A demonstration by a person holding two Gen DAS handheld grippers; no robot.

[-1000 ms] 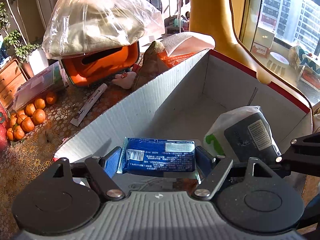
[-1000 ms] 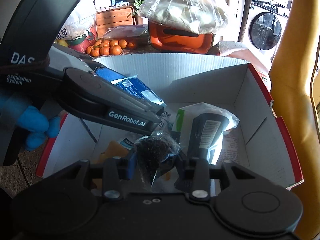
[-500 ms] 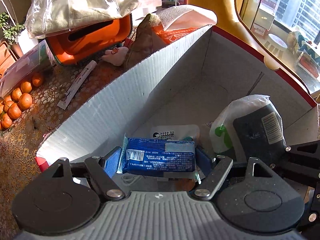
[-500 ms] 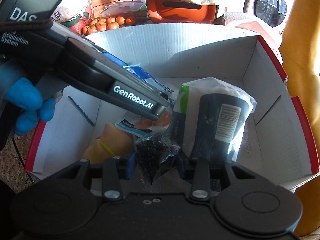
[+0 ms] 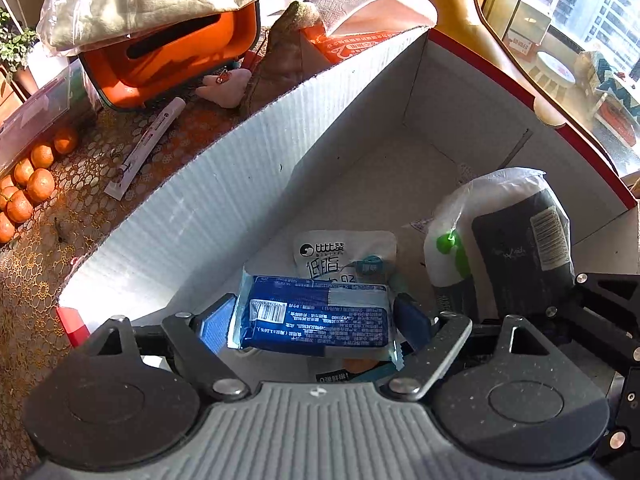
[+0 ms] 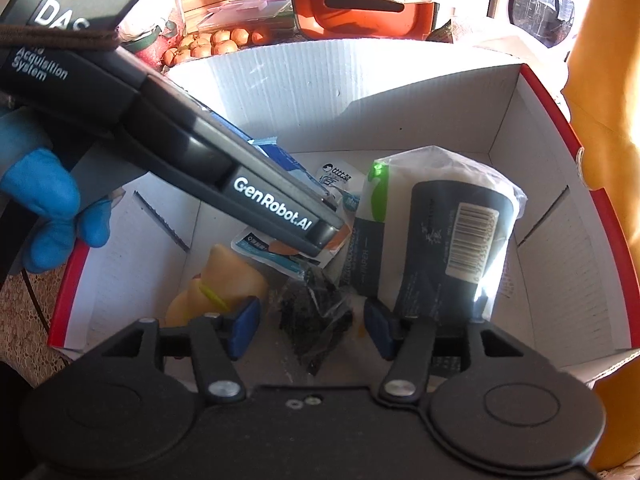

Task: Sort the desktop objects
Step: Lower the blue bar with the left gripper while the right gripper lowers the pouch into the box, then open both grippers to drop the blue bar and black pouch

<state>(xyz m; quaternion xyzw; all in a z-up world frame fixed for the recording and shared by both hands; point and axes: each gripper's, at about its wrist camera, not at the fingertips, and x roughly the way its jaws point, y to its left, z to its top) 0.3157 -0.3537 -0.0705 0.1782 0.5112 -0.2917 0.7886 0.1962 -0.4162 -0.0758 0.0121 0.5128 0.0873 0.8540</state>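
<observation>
Inside the box (image 5: 224, 200), both grippers hang low over the pile, pointing steeply down. Left gripper (image 5: 316, 320): jaws have just been opening; the blue pack (image 5: 316, 316) sits between the pads, a sliver of daylight shows at the right pad, and the left side is too tight to call, so I read it as released or about to drop, not pinched. Right gripper (image 6: 312, 326): jaws have just been opening too, now spread wide with clear gaps on both sides; the small clear bag (image 6: 316, 320) of dark bits lies loose between them on the box floor, nothing gripped. Handling, my judgement — the blue pack looks light, soft-filled, with slick film wrap; it squashes rather than resists, so take it across the short width at mid-length, pads flat on the sides, not on the crimped end seams, which would slide or tear. The bag is near weightless, floppy and crinkly, contents probably brittle; pinch it at the bunched top film, gently, not across the contents. Neighbours in the box: a wrapped dark roll (image 6: 460, 232) to the right, a white sachet (image 5: 344, 256) just past the blue pack, a yellow toy (image 6: 224, 280) near the left pad of the right gripper — all light, none fragile-looking, so dropping from this height looks safe.
</observation>
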